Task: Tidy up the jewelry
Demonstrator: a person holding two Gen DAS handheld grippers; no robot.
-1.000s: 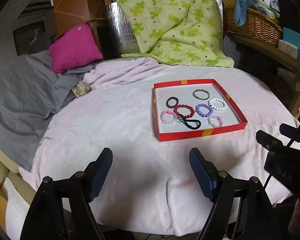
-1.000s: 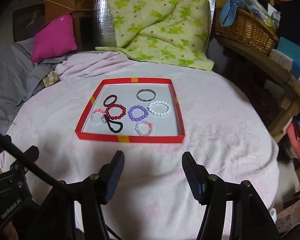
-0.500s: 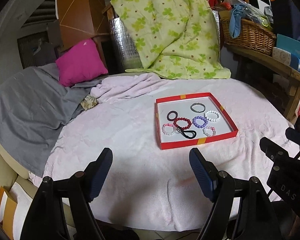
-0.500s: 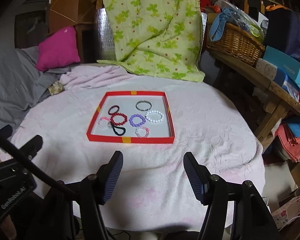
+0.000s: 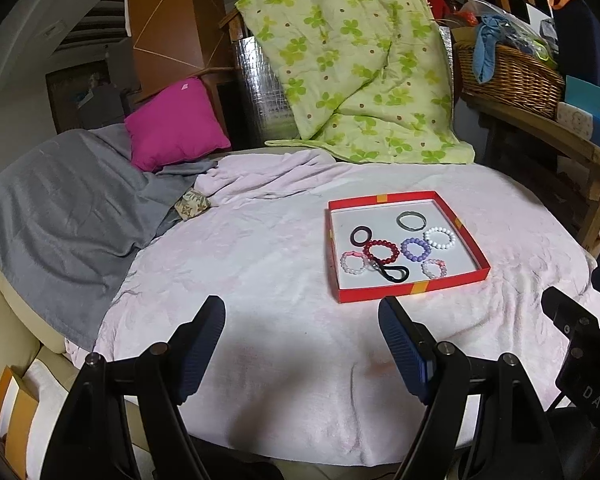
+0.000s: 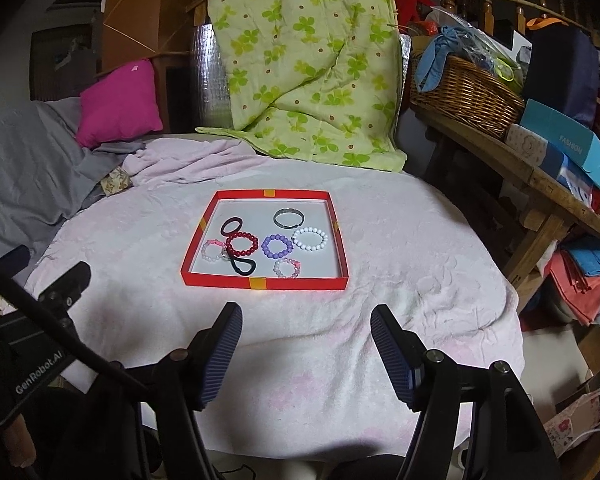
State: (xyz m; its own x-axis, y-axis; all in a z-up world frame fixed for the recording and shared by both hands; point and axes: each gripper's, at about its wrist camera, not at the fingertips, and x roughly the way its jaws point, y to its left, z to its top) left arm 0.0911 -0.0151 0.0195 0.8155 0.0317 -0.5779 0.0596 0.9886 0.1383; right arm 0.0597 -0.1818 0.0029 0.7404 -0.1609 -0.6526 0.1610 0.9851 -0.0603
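A red tray (image 5: 412,290) with a white floor lies on the pink-covered round table. In it lie several pieces: a red bead bracelet (image 5: 381,252), a purple one (image 5: 414,249), a white one (image 5: 439,237), a grey bangle (image 5: 411,220) and dark hair ties. My left gripper (image 5: 300,308) hangs open over the cloth, short of the tray and left of it, with nothing between its fingers. My right gripper (image 6: 306,312) hovers in front of the tray (image 6: 260,283); its jaws are opening and nothing is between them. The bracelets (image 6: 277,246) all rest inside the tray.
A green floral quilt (image 6: 300,60) hangs behind the table. A magenta cushion (image 5: 172,124) and a grey blanket (image 5: 60,208) lie at the left. A wooden bench (image 6: 540,176) at the right carries a wicker basket (image 6: 460,92) and boxes. The table edge drops off just below both grippers.
Both grippers have drawn back and risen, so the tray looks smaller and farther away. The right gripper's jaws stand slightly wider. The jewelry has not moved.
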